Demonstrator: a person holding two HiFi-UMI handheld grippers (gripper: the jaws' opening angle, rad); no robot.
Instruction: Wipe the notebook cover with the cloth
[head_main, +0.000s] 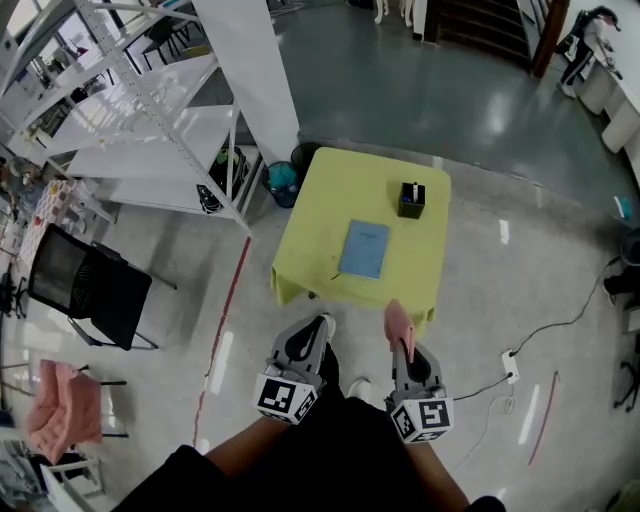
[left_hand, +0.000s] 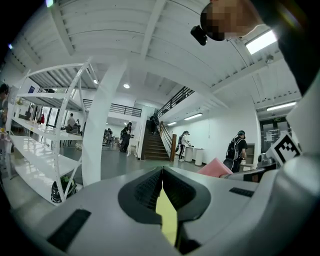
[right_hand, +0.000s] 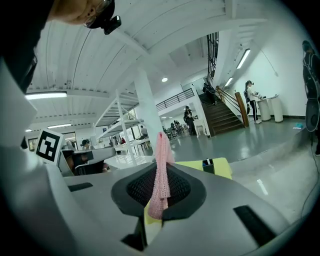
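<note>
- At the far lower left of the head view, a bundle of pink fabric (head_main: 62, 408) lies on a chair seat.
- Just above it, at the left edge, stands a black chair (head_main: 88, 288) on the grey floor.
- White shelving (head_main: 150, 120) fills the upper left of the frame, with a white column (head_main: 250, 60) beside it.
- A teal bin (head_main: 283, 184) sits at the foot of the column, near the far left corner of the table.
- The left gripper (head_main: 321, 323) is at the lower middle of the head view, pointing up the frame toward the table and short of its near edge. In the left gripper view its jaws (left_hand: 162, 172) are pressed together at the tips with nothing between them. Only a sliver of the yellow tabletop shows through the gap lower down.
- The table (head_main: 320, 210), covered in yellow, stands in the middle of the frame.
- The notebook (head_main: 364, 249), blue and closed, lies flat near the middle of the table, well apart from both grippers.
- The right gripper (head_main: 402, 345) is just right of the left one, also short of the table. Its jaws (right_hand: 160, 167) are clamped on the cloth (right_hand: 162, 150).
- The cloth (head_main: 397, 320) is pink and stands up from the jaws as a narrow folded strip, over the table's near edge in the head view.
- A small black box (head_main: 411, 200), possibly a pen holder, stands near the table's far right corner, beyond the notebook.
- At the lower right, a white power strip (head_main: 511, 365) with its cable lies on the floor.
</note>
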